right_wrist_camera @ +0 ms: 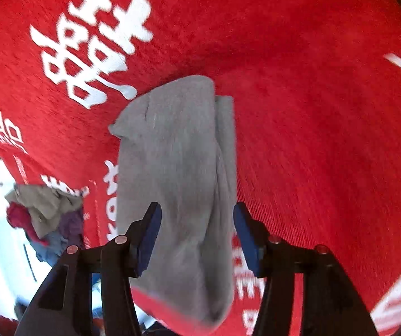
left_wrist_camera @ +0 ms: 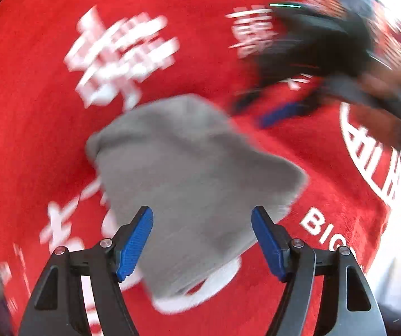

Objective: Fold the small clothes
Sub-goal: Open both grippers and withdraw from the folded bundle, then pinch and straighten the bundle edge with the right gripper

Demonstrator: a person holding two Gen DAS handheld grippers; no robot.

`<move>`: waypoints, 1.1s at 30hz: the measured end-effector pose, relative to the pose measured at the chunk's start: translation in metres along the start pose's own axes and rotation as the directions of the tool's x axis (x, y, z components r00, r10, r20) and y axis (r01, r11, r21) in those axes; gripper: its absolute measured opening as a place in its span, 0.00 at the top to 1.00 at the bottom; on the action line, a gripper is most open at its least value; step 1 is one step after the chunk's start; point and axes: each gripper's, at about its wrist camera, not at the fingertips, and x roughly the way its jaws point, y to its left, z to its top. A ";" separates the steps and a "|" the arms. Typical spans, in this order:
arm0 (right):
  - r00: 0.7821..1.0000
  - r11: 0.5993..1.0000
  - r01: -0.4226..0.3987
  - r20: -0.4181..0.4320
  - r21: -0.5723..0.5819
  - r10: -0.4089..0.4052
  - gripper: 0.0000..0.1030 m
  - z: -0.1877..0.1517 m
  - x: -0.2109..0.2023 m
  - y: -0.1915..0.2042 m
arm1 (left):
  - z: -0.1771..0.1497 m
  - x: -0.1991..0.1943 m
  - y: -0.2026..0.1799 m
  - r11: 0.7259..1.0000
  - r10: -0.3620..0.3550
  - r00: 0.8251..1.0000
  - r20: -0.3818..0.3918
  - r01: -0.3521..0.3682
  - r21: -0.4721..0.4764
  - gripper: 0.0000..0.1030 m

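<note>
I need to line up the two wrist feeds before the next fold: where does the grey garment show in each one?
Left wrist: the grey garment lies centre and lower centre, running down between the open left gripper fingers.
Right wrist: the grey garment lies centre, a long folded strip running down between the open right gripper fingers.
Shared landmark: the red cloth with white lettering lies under it in both.
</note>
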 end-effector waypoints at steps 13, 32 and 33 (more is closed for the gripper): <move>0.978 0.928 -0.204 0.025 0.311 0.206 0.92 -0.115 0.052 -0.010 | -0.021 0.070 0.091 0.963 -0.041 0.972 -0.232 -0.024 -0.270 0.28; 0.994 0.993 0.062 0.082 0.102 -0.070 0.50 -0.086 0.000 0.017 | -0.047 0.074 0.083 0.981 0.011 0.967 -0.253 -0.059 -0.184 0.28; 0.994 0.995 0.055 0.087 0.086 -0.063 0.50 -0.071 0.004 0.022 | -0.047 0.075 0.083 0.980 0.012 0.967 -0.255 -0.062 -0.187 0.28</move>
